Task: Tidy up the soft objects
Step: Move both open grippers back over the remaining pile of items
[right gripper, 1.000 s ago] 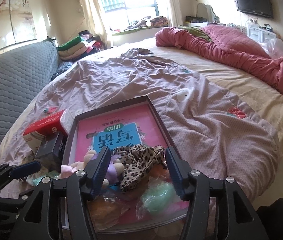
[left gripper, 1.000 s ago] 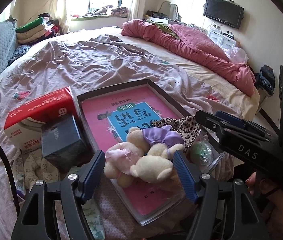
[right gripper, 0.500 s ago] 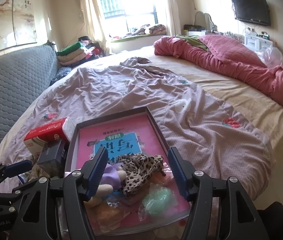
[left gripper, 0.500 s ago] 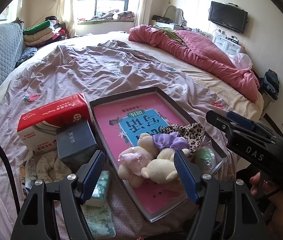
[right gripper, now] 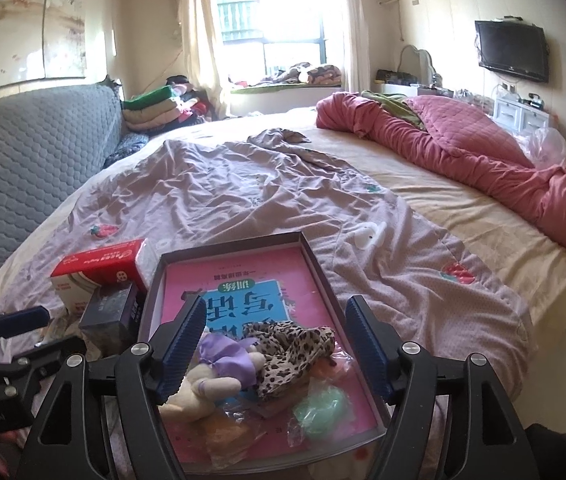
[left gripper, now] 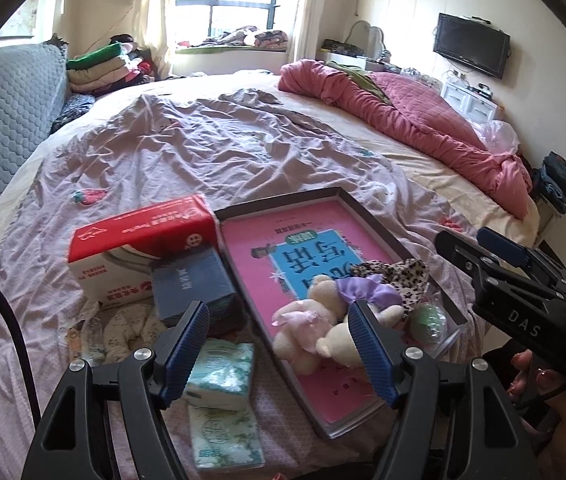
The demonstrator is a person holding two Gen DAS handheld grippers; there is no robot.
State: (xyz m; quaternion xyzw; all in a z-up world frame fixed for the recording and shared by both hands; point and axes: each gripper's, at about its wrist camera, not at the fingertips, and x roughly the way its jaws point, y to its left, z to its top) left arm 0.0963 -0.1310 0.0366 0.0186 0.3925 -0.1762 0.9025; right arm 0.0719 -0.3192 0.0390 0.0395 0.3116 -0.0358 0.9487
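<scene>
A shallow dark-rimmed box (left gripper: 283, 200) (right gripper: 235, 242) with a pink book inside lies on the bed. In it are cream plush bears (left gripper: 311, 332) (right gripper: 199, 394) with purple bows, a leopard-print cloth (left gripper: 399, 276) (right gripper: 287, 340), and a bagged green ball (left gripper: 427, 320) (right gripper: 323, 402). An orange bagged item (right gripper: 229, 434) lies near the box's front. My left gripper (left gripper: 283, 350) is open and empty, above the box's left edge. My right gripper (right gripper: 273, 350) is open and empty over the soft toys.
Left of the box are a red tissue box (left gripper: 143, 240) (right gripper: 99, 274), a dark blue box (left gripper: 191, 284) (right gripper: 111, 314), tissue packs (left gripper: 223, 372), and a patterned cloth (left gripper: 123, 332). A wrinkled lilac sheet (right gripper: 243, 192), a pink quilt (right gripper: 463, 160) and a grey headboard (right gripper: 23, 152) surround them.
Both grippers have pulled back and up from the box, so more of the bed shows. Both stay open and empty. The toys have not moved.
</scene>
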